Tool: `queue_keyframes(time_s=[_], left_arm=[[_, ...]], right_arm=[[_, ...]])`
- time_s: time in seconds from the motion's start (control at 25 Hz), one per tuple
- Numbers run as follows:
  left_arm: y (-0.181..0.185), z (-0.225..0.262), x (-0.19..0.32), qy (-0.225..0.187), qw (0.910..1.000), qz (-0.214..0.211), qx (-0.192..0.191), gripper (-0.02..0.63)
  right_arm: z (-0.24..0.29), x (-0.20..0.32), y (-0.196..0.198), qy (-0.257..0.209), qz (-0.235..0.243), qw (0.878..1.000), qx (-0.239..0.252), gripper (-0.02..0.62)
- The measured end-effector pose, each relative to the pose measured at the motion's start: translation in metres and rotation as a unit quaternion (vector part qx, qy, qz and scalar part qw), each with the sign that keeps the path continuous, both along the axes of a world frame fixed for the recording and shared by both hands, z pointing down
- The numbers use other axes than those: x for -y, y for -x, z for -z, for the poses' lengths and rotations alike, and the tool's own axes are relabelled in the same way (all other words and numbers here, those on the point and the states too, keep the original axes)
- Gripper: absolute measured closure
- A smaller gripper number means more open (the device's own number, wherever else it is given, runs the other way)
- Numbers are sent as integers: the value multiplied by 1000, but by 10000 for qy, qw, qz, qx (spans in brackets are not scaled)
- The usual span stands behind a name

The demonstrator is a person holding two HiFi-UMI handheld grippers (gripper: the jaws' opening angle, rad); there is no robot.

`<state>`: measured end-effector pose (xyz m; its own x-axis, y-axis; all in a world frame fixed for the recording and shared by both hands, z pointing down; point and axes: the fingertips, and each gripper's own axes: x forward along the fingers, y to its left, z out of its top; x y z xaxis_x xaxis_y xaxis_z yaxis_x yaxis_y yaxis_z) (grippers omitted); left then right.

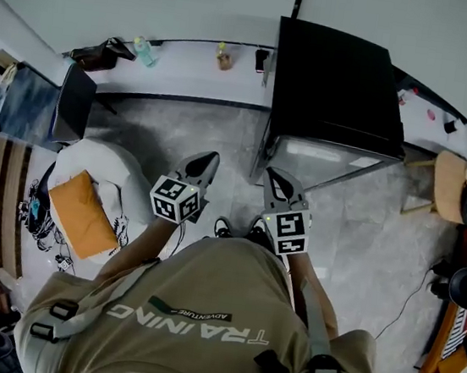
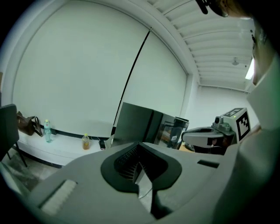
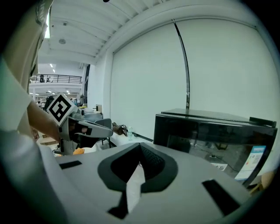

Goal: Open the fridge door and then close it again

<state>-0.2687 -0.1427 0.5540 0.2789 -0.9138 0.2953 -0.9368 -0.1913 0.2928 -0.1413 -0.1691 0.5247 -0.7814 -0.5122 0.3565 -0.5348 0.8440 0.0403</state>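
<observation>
A: Looking down: fridge (image 1: 341, 85) stands on the floor by the back wall, with its glass door facing the person. Handle?
B: Not made out. Door steeply foreshortened, long axis unclear.
A: Fingers?
B: Left gripper (image 1: 207, 162), right gripper (image 1: 274, 178): fingers pressed together, holding nothing, both short of the door.

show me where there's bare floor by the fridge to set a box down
Bare floor lies left of the fridge, between the wall ledge and the white seat. More lies right of the fridge front, before the stool. Crowded: around the seat and along the right edge beyond the stool.
</observation>
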Motion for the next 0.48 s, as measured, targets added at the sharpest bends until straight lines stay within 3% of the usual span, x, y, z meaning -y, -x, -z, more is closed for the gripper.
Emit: queue_keyframes(time_s=[0.48], left_arm=[[0,70,11,-590,9957,221,681,606]], right_arm=[[48,23,10,-495,303,9960,673,598]])
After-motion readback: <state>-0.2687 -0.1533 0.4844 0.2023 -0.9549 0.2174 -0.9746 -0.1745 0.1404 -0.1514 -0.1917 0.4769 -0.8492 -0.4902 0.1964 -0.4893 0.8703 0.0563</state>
